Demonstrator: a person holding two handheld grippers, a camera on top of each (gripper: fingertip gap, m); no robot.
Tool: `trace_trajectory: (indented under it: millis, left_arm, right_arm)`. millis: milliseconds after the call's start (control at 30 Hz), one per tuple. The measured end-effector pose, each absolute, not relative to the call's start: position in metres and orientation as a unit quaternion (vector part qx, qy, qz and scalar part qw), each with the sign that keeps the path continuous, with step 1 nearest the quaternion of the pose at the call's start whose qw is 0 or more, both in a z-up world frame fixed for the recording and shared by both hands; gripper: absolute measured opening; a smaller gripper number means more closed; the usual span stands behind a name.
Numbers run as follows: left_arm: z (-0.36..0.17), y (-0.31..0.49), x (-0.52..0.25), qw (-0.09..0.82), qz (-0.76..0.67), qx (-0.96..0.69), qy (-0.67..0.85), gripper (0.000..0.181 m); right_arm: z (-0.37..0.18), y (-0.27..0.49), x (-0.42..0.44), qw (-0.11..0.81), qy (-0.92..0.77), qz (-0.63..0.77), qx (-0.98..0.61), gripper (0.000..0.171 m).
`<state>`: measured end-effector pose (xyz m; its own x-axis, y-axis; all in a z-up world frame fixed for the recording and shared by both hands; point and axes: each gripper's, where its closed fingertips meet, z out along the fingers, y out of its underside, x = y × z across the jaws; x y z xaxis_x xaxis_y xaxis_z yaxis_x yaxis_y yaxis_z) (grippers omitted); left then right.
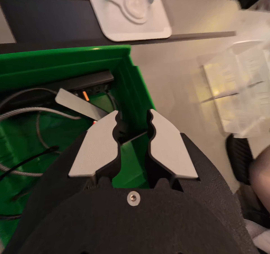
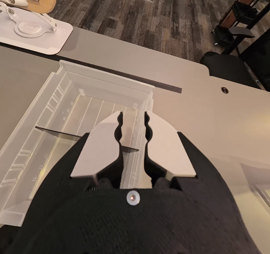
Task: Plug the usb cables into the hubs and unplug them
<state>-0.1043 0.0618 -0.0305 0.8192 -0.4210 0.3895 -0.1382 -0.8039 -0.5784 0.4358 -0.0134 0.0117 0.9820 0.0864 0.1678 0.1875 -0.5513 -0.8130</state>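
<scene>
Green bin (image 1: 65, 62); clear bin (image 2: 102, 86); beige table (image 2: 204, 122); wood-pattern floor (image 2: 131, 13)

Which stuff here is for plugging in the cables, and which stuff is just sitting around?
For the job: green bin, black hub in it, silver hub, grey braided cable, left gripper, right gripper.

Just around: clear bin, white stand, grey table, black chair.
</scene>
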Motion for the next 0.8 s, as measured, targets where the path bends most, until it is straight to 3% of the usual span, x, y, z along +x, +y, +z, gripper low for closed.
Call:
trace_trajectory:
  millis: [100, 300, 367, 433, 533, 800]
  left_arm:
    - [-0.036, 0.079, -0.110, 0.235, -0.178, -0.934, 0.203, 0.036]
    - [-0.026, 0.103, -0.119, 0.256, 0.078, -0.789, 0.553, 0.054]
    - [-0.036, 0.100, -0.129, 0.232, 0.150, -0.715, 0.643, 0.046]
    - [-0.056, 0.087, -0.137, 0.165, 0.151, -0.685, 0.693, 0.035]
    - [-0.080, 0.083, -0.145, 0.079, 0.117, -0.689, 0.711, 0.059]
    - [-0.097, 0.106, -0.172, -0.037, 0.158, -0.619, 0.768, 0.050]
  right_arm:
    - [0.008, -0.007, 0.427, 0.461, -0.095, -0.055, -0.881, 0.029]
    - [0.006, 0.000, 0.416, 0.462, -0.121, -0.060, -0.876, 0.030]
    - [0.005, 0.001, 0.415, 0.460, -0.124, -0.064, -0.877, 0.030]
    - [0.003, 0.001, 0.415, 0.456, -0.127, -0.068, -0.878, 0.030]
    - [-0.003, 0.001, 0.411, 0.443, -0.137, -0.064, -0.884, 0.030]
    - [-0.016, 0.002, 0.399, 0.403, -0.177, -0.089, -0.893, 0.030]
